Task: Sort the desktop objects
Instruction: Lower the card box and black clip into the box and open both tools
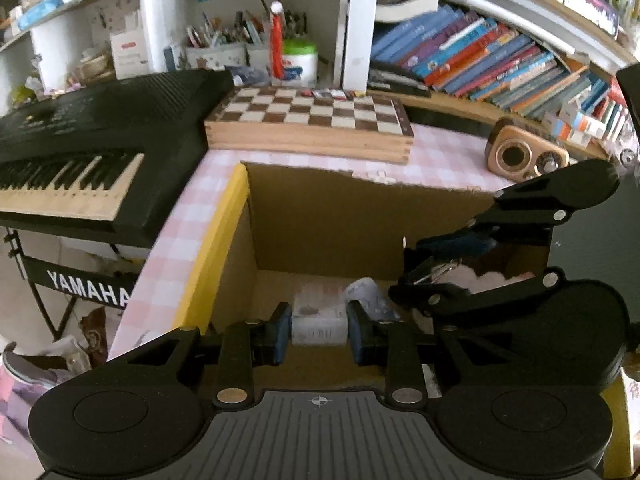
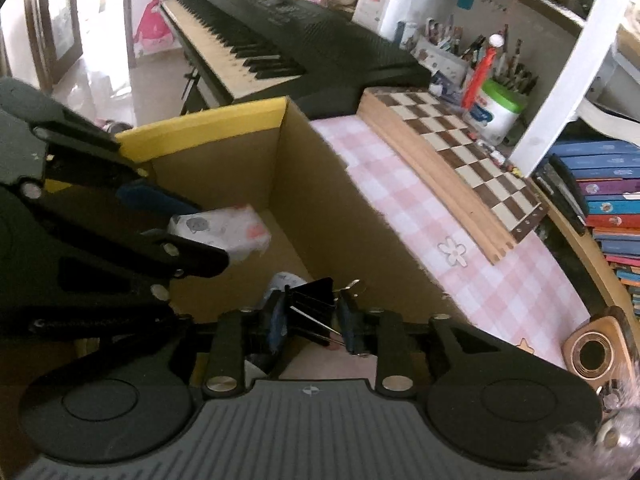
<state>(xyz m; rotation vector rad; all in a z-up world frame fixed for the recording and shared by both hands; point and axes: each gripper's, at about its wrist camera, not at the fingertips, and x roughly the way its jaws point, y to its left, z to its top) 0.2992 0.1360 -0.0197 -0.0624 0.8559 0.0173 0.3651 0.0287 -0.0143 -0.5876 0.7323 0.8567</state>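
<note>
Left gripper [image 1: 319, 330], low inside the open brown cardboard box with a yellow rim [image 1: 236, 208]: blue pads either side of a small white printed tissue pack [image 1: 319, 322], apparently touching it (grip pressure hard to judge). Right gripper [image 2: 310, 320], just right of it over the same box: pads set against a black metal binder clip with silver wire handles [image 2: 316, 308]. Beyond, on the pink-and-white checked tablecloth [image 1: 436, 152]: a wooden chessboard case [image 1: 312, 120] at the far side, a black electronic keyboard [image 1: 88, 140] far left, a small wooden radio [image 1: 524, 156] to the right.
</note>
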